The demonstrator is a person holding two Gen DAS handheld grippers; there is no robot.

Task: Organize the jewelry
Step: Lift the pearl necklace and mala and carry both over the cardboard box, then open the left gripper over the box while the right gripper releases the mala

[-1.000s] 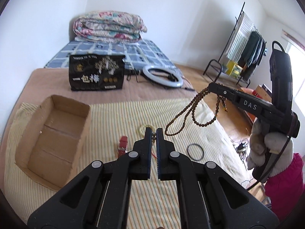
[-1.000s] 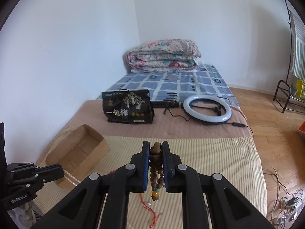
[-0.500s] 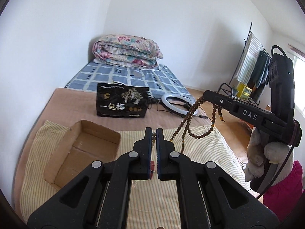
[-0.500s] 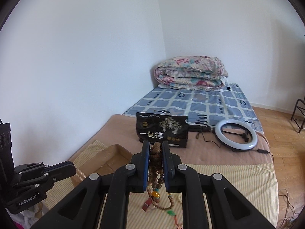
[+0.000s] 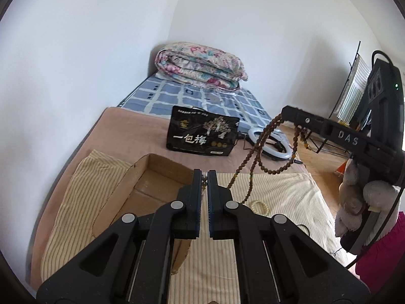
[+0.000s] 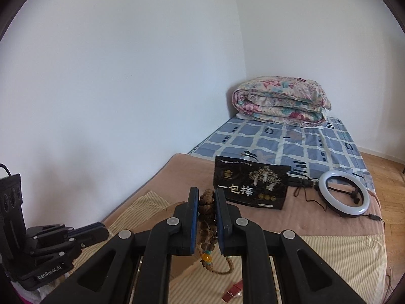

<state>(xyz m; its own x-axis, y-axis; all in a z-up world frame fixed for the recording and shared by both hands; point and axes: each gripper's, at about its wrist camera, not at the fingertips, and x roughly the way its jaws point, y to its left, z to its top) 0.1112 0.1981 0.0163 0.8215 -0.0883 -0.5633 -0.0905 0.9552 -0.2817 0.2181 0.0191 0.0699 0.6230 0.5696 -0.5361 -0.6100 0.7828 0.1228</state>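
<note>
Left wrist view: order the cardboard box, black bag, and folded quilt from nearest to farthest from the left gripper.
1. Cardboard box: just left of the left gripper.
2. Black bag: straight ahead, on the brown cover.
3. Folded quilt: far end, by the wall.

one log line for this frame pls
right gripper: shut on brown wooden bead necklace | left gripper: shut on same strand | open cardboard box: below

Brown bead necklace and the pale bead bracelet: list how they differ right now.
The brown bead necklace hangs in the air, clamped in the right gripper; the pale bead bracelet lies flat on the striped cloth, held by nothing. The necklace is dark brown with a few coloured beads; the bracelet is cream. The necklace falls in long loops; the bracelet is one small ring. Both are strung beads.
</note>
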